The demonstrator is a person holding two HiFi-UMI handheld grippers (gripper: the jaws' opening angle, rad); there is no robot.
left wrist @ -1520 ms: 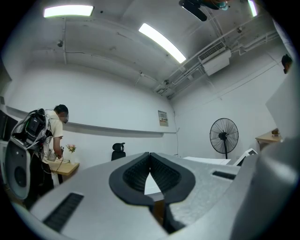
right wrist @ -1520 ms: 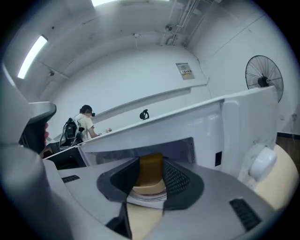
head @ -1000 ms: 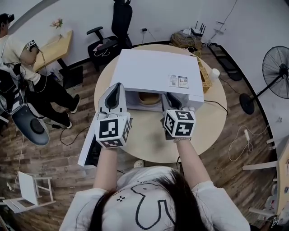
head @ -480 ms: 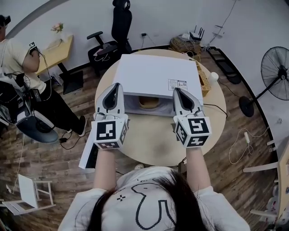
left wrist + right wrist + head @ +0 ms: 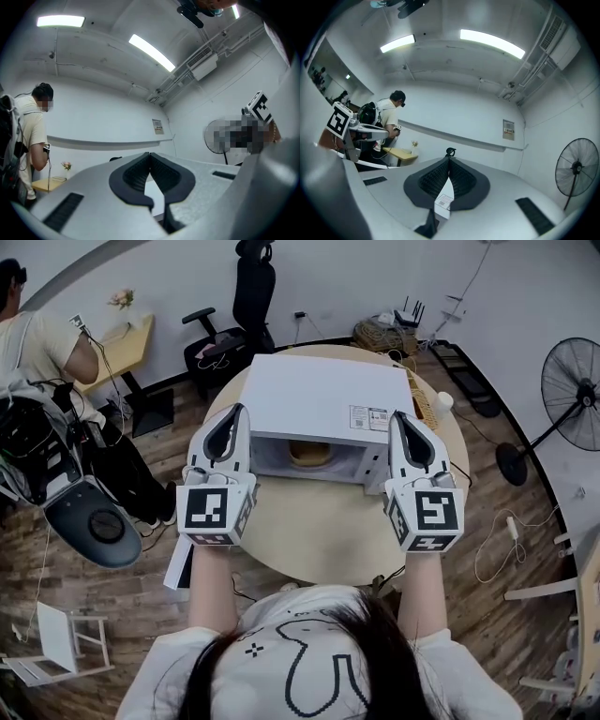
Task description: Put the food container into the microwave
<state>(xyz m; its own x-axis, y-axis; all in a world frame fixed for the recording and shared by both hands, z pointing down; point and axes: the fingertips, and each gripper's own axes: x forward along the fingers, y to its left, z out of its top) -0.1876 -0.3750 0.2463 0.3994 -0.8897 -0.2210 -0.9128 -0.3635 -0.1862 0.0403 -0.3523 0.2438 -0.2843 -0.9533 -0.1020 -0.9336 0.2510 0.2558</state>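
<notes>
A white microwave stands on the round wooden table with its front cavity open. Its door swings out past the table's left edge. The tan food container sits inside the cavity. My left gripper is shut and empty, raised beside the microwave's left front corner. My right gripper is shut and empty at the right front corner. Both gripper views tilt upward: the left gripper and right gripper show touching pads against wall and ceiling. The microwave's labelled top peeks under the right one.
A wicker basket and a small white object sit at the table's right rear. Behind the table are an office chair and a floor fan. A person stands at a desk, far left. Cables cross the floor.
Both grippers have drawn back from the microwave opening and spread apart, the right one moving to the right. The container stays inside. The person at left has shifted.
</notes>
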